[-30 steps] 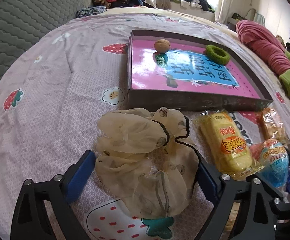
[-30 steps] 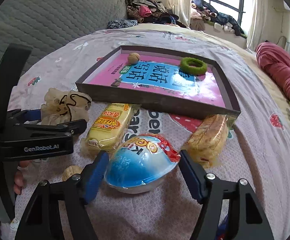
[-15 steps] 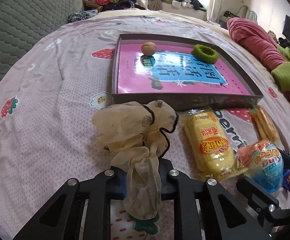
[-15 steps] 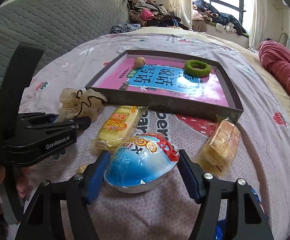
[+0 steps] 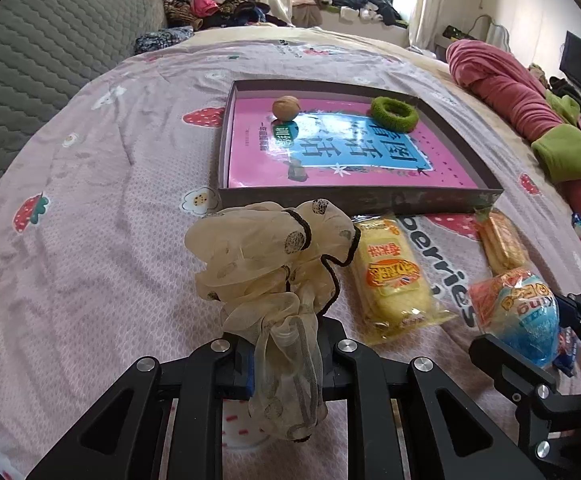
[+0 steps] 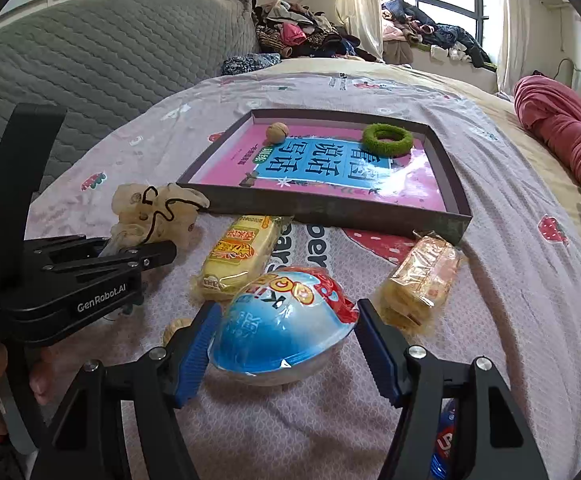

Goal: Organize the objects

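My left gripper [image 5: 286,360] pinches the sheer cream dotted scrunchie [image 5: 274,264], my right gripper [image 6: 286,348] clasps the blue-and-red foil egg [image 6: 282,324], so next, I judge, both go into the shallow dark tray [image 5: 370,200] just ahead.

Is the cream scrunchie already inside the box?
No, the scrunchie is outside the box, pinched in the left gripper over the bedspread.

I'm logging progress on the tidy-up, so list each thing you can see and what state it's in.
cream scrunchie: pinched in the shut left gripper.
blue egg pack: between the right gripper pads.
walnut: in the tray.
green hair ring: in the tray.
yellow cake pack: on the bedspread.
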`<state>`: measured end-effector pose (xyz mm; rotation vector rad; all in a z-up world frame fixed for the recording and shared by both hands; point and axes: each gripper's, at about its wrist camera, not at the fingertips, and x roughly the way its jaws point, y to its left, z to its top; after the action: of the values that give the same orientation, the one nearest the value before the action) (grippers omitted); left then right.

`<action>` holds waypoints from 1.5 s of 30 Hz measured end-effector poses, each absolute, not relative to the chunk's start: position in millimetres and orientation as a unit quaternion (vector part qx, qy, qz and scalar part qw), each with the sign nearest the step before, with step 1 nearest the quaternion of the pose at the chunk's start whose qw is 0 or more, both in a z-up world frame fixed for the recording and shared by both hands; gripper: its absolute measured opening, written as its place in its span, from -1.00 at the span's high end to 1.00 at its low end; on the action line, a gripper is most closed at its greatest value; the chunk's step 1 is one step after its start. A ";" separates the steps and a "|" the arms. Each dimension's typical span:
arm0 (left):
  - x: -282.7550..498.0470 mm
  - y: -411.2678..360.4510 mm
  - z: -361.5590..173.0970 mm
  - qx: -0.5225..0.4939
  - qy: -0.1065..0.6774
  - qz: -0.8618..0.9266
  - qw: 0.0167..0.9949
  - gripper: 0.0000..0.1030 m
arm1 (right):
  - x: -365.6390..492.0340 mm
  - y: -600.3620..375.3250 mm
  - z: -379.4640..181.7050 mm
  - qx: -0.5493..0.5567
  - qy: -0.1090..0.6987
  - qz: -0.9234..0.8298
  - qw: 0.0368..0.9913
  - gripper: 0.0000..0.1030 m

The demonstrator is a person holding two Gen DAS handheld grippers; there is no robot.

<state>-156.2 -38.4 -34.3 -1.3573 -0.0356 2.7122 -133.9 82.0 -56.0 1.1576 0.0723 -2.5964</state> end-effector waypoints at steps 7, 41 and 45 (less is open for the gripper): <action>-139.5 -30.4 -22.4 -0.444 -0.010 0.895 0.054 0.63 | -125.0 87.6 -44.6 0.394 0.023 -0.907 0.146 -0.32; -101.4 10.3 50.1 -0.399 0.007 0.915 0.060 0.63 | -101.3 121.7 32.3 0.331 0.022 -0.933 0.139 -0.32; -102.8 11.9 57.3 -0.393 0.008 0.918 0.061 0.63 | -103.9 123.1 41.6 0.322 0.020 -0.936 0.141 -0.32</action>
<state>-102.8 11.9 57.3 -1.1887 0.0245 2.7763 -103.9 123.1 41.6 0.9307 0.0579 -2.7013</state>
